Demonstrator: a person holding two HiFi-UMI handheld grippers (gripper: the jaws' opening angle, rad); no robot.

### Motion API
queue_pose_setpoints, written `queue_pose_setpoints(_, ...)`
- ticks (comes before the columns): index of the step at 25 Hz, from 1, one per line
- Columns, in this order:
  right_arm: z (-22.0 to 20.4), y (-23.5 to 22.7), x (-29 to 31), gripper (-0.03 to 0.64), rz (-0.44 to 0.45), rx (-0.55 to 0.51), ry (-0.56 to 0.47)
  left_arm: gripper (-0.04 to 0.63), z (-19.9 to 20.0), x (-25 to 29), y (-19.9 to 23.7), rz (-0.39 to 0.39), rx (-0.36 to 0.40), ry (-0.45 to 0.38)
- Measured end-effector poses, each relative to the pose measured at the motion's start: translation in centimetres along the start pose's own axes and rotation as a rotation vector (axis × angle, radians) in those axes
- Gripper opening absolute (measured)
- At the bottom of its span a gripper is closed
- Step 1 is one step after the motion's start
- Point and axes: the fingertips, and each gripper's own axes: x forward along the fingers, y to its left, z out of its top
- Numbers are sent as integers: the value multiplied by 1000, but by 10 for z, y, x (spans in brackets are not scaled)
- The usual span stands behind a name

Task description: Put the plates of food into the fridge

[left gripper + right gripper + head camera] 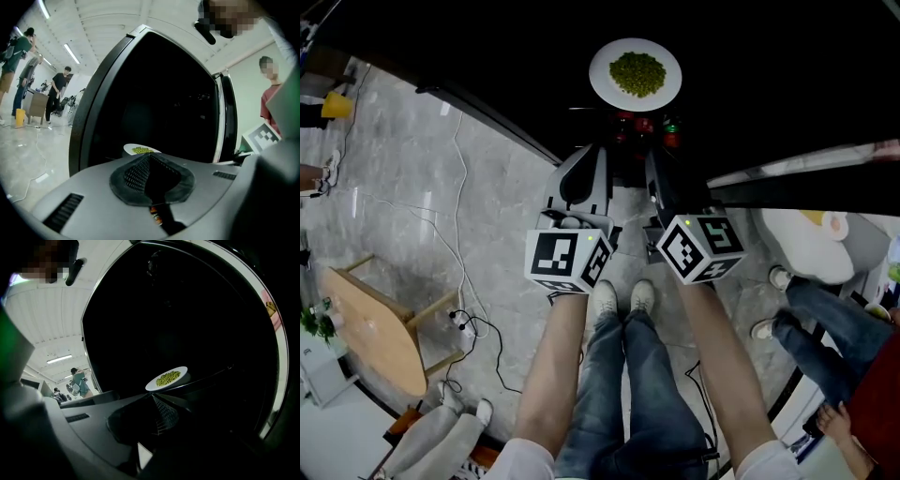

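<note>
Head view: plate (635,73) of peas sits on a shelf inside the fridge (787,84); no tabletop in view. Left gripper (592,161) and right gripper (660,169) hang just outside, apart from the plate. Red/green items (645,127) below the shelf, ID unclear. Cable (459,216) on floor, bystander's legs (820,328) at right; neither blocks access.

Left gripper view: gripper clenched, empty; plate (140,150) ahead, inside.

Right gripper view: gripper clenched on nothing; plate (167,378) on shelf.

Judgement: this plate looks stowed. No other plates seen. Fridge not yet closed.
</note>
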Motion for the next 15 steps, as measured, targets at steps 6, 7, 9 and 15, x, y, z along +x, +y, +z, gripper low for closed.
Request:
queue_pose_setpoints(6, 8, 4, -25, 8, -15, -91, -52, 6, 4, -20, 2, 60, 90, -16)
queue_pose_setpoints(7, 10, 4, -29, 8, -21, -103, -56, 6, 7, -24, 1, 78, 132, -21)
queue_pose_setpoints(9, 14, 4, -37, 8, -33, -111, -64, 6, 14, -33, -1, 108, 204, -23)
queue_pose_setpoints(15, 24, 12, -62, 8, 11, -101, -106, 6, 24, -58, -5, 133, 288, -14)
